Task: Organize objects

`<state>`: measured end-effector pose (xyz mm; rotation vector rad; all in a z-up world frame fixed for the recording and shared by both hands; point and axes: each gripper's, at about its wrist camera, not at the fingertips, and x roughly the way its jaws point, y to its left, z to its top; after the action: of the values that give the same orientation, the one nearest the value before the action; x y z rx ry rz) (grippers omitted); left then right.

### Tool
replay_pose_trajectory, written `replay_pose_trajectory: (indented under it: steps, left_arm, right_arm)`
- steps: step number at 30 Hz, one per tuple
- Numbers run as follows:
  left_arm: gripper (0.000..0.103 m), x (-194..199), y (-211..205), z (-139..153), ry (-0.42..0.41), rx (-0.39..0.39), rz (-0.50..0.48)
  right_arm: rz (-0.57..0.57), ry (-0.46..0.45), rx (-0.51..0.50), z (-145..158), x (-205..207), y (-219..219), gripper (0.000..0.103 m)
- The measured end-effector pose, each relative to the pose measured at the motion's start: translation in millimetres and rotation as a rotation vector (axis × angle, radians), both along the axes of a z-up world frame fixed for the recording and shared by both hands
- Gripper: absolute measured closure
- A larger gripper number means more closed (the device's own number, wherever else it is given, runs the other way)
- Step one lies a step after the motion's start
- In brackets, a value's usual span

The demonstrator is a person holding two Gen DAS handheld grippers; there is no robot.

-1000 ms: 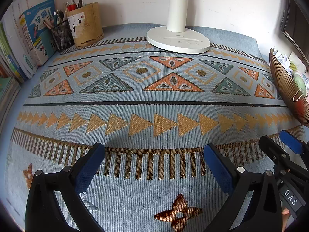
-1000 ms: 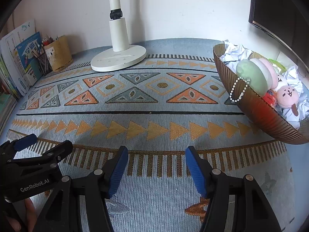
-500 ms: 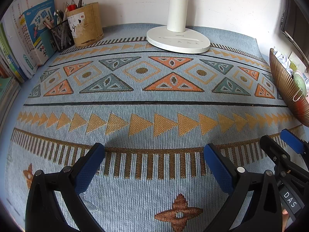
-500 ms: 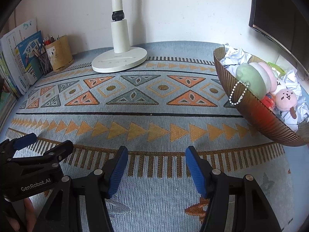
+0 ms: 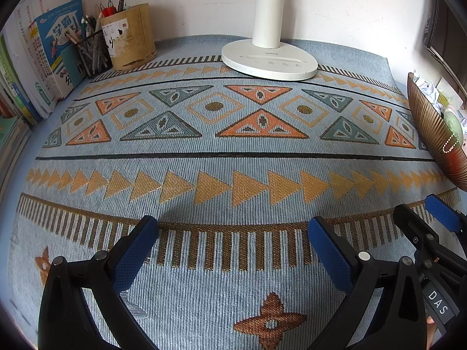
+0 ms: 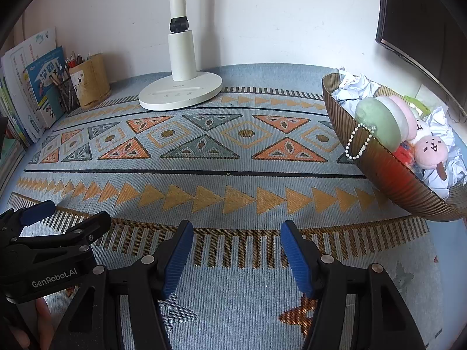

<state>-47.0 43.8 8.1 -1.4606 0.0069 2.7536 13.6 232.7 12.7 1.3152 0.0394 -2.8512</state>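
Item: brown ribbed bowl (image 6: 388,172), heaped with soft toys and crumpled paper (image 6: 354,87); placed ahead and to the right of the right gripper (image 6: 237,255), resting on the patterned mat (image 6: 233,175). Contents noted: a green round plush (image 6: 376,122) with a bead chain (image 6: 357,143) hung over the rim, a pink plush (image 6: 430,150) beside it, and paper balls behind and beneath. Right gripper: fingers spread apart, nothing held, hovering low over the mat's striped border. Left gripper (image 5: 233,250): likewise spread wide and empty; the bowl is seen only at the far right edge of its view, beyond the right gripper. Relation of consequence: the bowl is judged nearer to the right hand, so a reach forward and to the right would be called for. The green plush's long axis is seen running across that line of reach. Ahead and left: lamp base (image 6: 181,94), pen holder (image 6: 92,80) and books (image 6: 41,87), well apart.
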Motion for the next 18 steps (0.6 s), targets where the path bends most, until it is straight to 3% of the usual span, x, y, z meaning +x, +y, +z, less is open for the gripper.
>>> replay_pose_trajectory:
  steps: [18]
  left_arm:
    - [0.0,0.1,-0.3,0.5,-0.001,-0.001,-0.004]
  right_arm:
    - [0.004,0.0,0.006,-0.4,1.7,-3.5,0.039]
